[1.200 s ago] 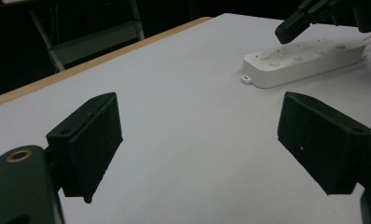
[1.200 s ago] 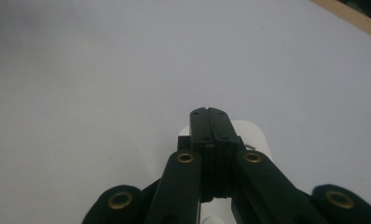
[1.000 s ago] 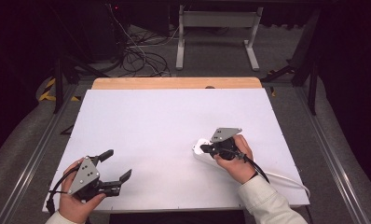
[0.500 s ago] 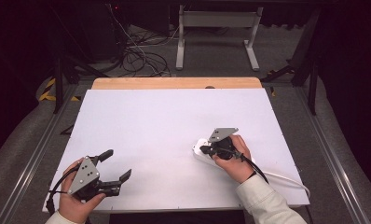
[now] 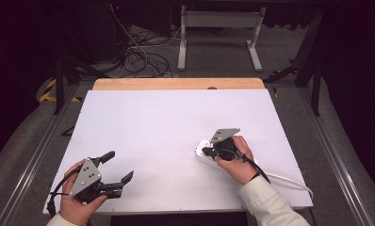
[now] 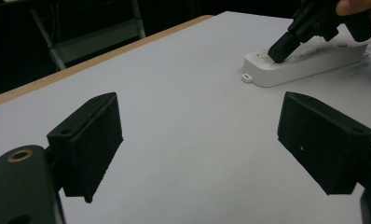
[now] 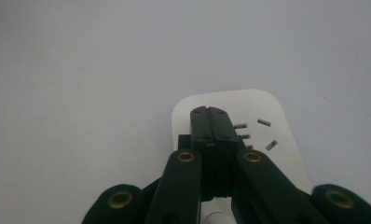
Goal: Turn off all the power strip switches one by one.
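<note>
A white power strip [image 5: 203,155] lies on the white table [image 5: 176,127] at the right, its white cable [image 5: 289,181] trailing toward the front edge. My right gripper [image 5: 206,151] is shut, jaws pressed together with nothing between them, and its tip rests on the top of the power strip [image 7: 230,107] near the socket slots. From the left gripper view the power strip [image 6: 305,63] shows far off with the right gripper [image 6: 279,50] touching it. My left gripper [image 5: 118,165] sits at the front left, open with nothing between its jaws, just above the table [image 6: 193,116].
A wooden strip [image 5: 176,84] runs along the table's far edge. Beyond it stand a metal frame [image 5: 218,28] and loose cables [image 5: 138,56] on the floor. Metal rails [image 5: 35,155] flank the table on both sides.
</note>
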`<control>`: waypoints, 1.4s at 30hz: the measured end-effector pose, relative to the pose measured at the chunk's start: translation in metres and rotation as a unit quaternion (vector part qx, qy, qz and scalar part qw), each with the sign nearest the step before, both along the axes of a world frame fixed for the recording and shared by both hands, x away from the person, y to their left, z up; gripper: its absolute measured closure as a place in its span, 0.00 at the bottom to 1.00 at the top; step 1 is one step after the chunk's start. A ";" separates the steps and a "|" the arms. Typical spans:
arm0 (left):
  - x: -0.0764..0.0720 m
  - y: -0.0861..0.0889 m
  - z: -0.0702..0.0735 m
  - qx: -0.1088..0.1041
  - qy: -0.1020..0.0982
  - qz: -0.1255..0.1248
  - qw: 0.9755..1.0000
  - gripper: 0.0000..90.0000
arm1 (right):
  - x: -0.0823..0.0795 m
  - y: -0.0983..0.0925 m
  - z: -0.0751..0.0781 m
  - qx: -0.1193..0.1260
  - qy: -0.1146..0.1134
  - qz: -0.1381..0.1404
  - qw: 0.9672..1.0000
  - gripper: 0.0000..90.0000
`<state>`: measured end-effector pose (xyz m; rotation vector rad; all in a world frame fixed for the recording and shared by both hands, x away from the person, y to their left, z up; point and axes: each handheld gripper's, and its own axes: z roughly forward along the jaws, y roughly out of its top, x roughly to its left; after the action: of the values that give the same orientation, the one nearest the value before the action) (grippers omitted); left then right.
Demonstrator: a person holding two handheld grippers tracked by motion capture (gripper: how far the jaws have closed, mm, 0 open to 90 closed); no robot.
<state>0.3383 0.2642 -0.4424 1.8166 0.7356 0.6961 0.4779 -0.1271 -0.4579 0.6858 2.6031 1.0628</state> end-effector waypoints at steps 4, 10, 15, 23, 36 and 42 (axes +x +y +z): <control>-0.001 0.000 0.000 -0.002 0.003 0.000 1.000 0.16 | -0.001 0.001 0.001 -0.006 -0.002 -0.005 1.000 1.00; -0.001 -0.001 0.001 -0.003 0.003 -0.002 1.000 0.16 | -0.001 0.003 0.001 -0.010 0.003 -0.009 1.000 1.00; -0.001 0.000 0.001 -0.002 0.000 0.000 1.000 0.16 | -0.001 0.003 0.000 -0.009 0.006 -0.013 1.000 1.00; -0.001 0.001 0.000 -0.002 0.003 0.001 1.000 0.16 | -0.001 -0.002 0.003 0.002 -0.005 -0.014 1.000 1.00; -0.001 0.002 -0.001 0.002 0.002 0.002 1.000 0.16 | -0.017 -0.016 0.025 0.051 -0.032 -0.011 0.998 1.00; 0.000 0.004 -0.002 -0.001 0.005 0.005 1.000 0.16 | -0.021 -0.031 0.022 0.046 -0.023 -0.023 0.998 1.00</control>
<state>0.3386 0.2685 -0.4447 1.8166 0.7522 0.6918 0.4568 -0.1582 -0.4357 0.7288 2.5003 1.1753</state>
